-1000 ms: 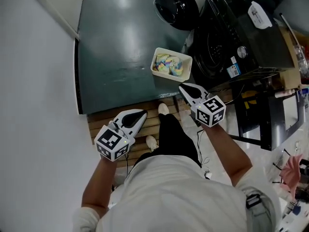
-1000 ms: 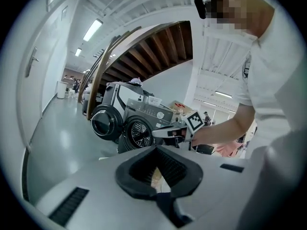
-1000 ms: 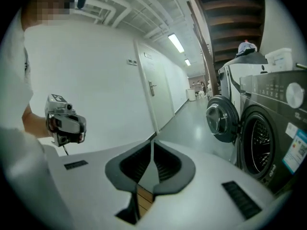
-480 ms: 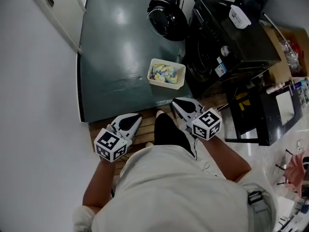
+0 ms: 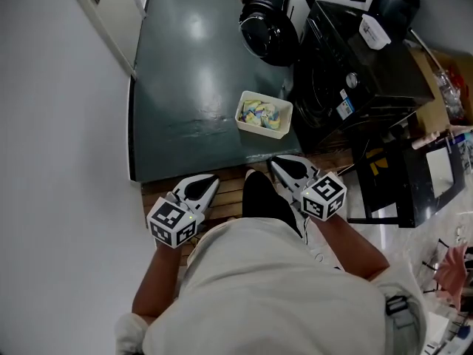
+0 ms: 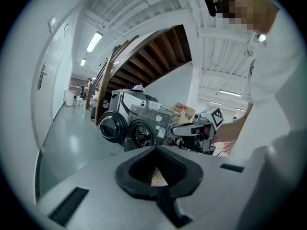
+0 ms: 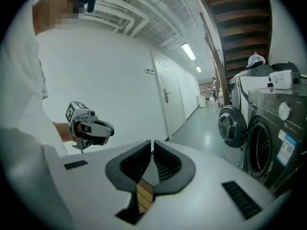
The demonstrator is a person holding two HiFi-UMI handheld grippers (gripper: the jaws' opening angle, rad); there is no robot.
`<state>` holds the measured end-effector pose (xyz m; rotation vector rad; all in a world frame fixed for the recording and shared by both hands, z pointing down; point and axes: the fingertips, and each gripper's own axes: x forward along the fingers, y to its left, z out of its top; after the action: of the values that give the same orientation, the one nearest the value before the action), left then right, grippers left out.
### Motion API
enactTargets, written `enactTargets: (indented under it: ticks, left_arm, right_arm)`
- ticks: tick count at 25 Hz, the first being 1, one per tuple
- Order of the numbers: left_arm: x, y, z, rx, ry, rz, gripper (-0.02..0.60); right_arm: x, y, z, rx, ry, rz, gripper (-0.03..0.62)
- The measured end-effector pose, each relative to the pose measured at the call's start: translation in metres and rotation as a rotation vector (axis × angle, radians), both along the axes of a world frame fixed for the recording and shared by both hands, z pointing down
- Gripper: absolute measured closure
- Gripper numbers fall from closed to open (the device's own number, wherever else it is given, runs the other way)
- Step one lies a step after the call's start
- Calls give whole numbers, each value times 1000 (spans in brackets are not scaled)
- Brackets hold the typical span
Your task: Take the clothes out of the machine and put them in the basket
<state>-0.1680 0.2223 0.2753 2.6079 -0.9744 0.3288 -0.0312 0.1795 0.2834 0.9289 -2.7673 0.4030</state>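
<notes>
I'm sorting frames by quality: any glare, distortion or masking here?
Head view: sharp, with ceiling-light glare on the floor. Left gripper view: strong fisheye bending, dark corners, a mosaic patch top right. Right gripper view: same fisheye, patch top left, bright ceiling lamp.

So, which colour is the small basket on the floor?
The basket is white; the head view shows it best.

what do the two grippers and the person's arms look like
The left gripper and right gripper both have white, tapered shells with black ribbed pads inside. Each carries a white cube printed with black square markers. The person wears a pale top.
</notes>
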Motion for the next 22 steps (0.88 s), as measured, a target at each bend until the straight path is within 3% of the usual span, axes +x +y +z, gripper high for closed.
enactTargets:
  ticks: [22]
  left_arm:
    - [-5,13,0,-1,37,5,584]
  right_arm:
    - [-16,25,-7,10,14,-32,573]
